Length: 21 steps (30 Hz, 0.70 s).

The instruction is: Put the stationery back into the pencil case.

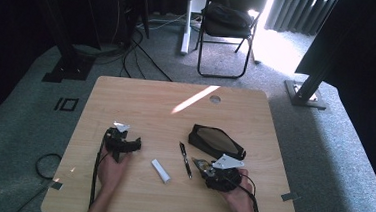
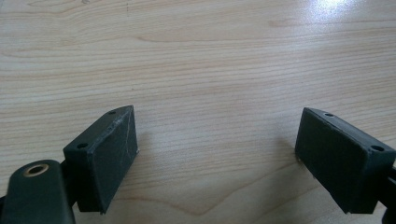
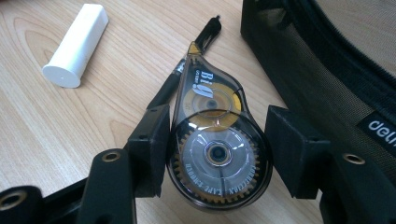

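Smooth plastic correction tape dispenser, lower centre of frame, light, rigid, slippery; clasped across its round body by right gripper; left gripper jaws wide, empty

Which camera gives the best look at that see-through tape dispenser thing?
The right gripper view: the correction tape dispenser sits close up between the right tool's jaws, gears and lettering plain. The high view shows it as a small dark speck. The left gripper view looks at bare wood.
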Each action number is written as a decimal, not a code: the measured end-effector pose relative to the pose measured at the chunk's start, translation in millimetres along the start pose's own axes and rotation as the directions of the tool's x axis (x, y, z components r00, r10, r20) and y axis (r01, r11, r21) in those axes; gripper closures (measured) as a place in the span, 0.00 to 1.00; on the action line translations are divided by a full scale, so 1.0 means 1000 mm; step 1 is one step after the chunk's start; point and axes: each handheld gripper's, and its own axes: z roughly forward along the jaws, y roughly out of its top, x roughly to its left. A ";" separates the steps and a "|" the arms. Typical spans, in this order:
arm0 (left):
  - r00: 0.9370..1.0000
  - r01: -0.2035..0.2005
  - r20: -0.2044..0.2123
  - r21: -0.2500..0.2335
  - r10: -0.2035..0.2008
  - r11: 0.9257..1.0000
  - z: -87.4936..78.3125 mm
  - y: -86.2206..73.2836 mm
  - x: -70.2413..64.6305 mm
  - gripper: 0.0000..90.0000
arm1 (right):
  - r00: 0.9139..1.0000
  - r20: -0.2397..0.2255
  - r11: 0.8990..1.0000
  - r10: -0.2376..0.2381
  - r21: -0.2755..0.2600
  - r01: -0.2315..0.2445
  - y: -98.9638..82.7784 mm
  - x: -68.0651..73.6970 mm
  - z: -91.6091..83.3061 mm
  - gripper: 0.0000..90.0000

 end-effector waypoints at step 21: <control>1.000 0.000 0.000 0.000 0.000 1.000 0.000 0.000 0.000 0.15 | 1.000 0.011 0.999 -0.004 -0.032 0.004 0.007 -0.001 -0.008 0.47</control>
